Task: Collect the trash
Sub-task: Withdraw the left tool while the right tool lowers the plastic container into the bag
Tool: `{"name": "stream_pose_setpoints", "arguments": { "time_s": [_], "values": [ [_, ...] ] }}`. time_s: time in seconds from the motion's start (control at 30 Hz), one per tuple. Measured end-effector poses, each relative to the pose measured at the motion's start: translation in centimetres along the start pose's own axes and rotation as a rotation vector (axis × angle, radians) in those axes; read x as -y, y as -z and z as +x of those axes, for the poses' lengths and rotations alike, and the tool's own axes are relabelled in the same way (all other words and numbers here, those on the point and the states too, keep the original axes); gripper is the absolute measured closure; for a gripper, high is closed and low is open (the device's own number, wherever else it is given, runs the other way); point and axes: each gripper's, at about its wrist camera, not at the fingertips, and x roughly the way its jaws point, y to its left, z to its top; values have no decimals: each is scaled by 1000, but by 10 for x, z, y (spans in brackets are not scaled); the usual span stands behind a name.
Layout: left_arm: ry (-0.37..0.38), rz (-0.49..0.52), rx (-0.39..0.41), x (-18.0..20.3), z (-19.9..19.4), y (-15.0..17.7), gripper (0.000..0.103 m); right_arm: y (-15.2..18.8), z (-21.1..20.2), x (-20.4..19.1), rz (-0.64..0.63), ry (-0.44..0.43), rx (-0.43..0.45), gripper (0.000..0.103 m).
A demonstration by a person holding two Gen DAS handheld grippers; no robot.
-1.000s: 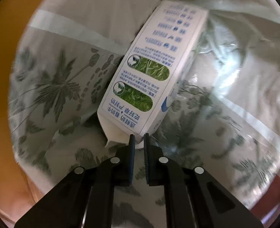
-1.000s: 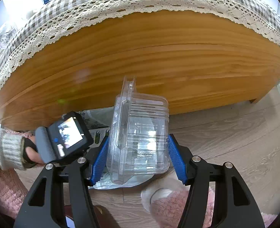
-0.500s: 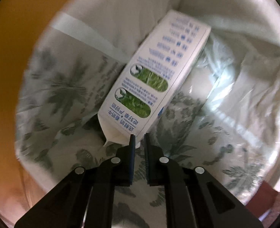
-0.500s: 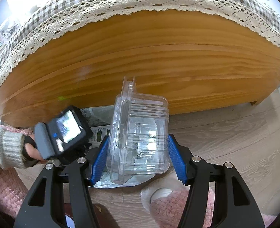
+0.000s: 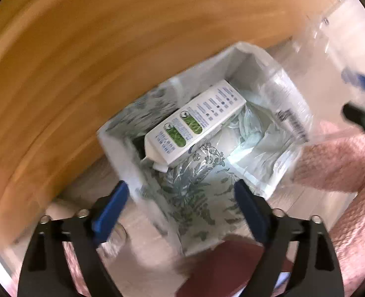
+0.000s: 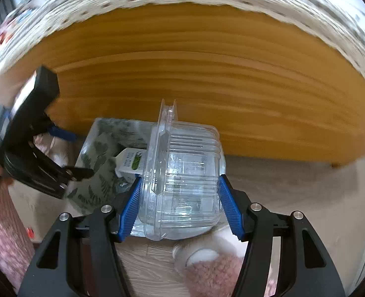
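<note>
**Carton in the bin, clear box clamped above it**

Below the left gripper (image 5: 180, 204): a rectangular white bin lined with a thin fern-printed plastic bag (image 5: 197, 193). Inside, lying tilted on crumpled pale plastic film (image 5: 254, 133), a white milk carton with green oval pictures and blue print (image 5: 194, 126), spout end nearest the gripper. Left jaws just sprung wide, blue pads far apart, nothing between them, well above the carton. Ahead of the right gripper (image 6: 180, 208): clenched on a clear ribbed plastic clamshell box (image 6: 182, 180), blue ridged pads pressing both its sides, hinged flange upright at the left. Beyond the box, the same bin and carton against a glossy orange wood panel (image 6: 232, 86). Pink fluffy slipper (image 6: 212, 269) just under the right jaws, on pale wood-grain floor.
</note>
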Motion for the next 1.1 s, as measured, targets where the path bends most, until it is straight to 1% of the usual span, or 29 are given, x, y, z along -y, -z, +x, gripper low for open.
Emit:
{"name": "stream_pose_setpoints", "arguments": {
  "time_s": [0.1,0.17,0.23,0.33,0.4,0.5,0.6,0.67,0.73,0.87,0.9,1.0,1.1],
  "values": [
    [14,-107,22,-15,-15,11,11,0,4,-12,-67,-28,-3,44],
    [5,-179,26,-29,-21,19,11,1,7,-16,-110,-47,-5,44],
    [-1,-227,21,-39,-23,25,11,1,10,-20,-153,-62,-12,43],
    [24,-286,5,-53,-23,32,11,-3,16,-33,-247,-71,-7,43],
    [35,-325,17,-62,-25,36,11,-3,22,-40,-320,-84,-13,43],
    [19,-366,40,-75,-31,40,11,-6,33,-52,-400,-105,-33,43],
    [0,-399,48,-84,-26,42,11,-4,43,-57,-471,-142,-52,43],
    [-6,-414,44,-91,-21,44,11,-5,51,-62,-523,-174,-61,43],
    [4,-437,34,-100,-15,46,11,-7,61,-66,-561,-199,-84,43],
    [2,-486,18,-113,-6,50,11,-5,89,-86,-642,-291,-167,43],
    [1,-495,13,-115,-4,50,11,-4,96,-89,-679,-316,-188,43],
    [-1,-513,5,-123,-3,49,11,0,115,-103,-773,-344,-215,43],
    [-6,-523,-4,-127,1,48,11,0,127,-109,-820,-385,-227,43]
  ]
}}
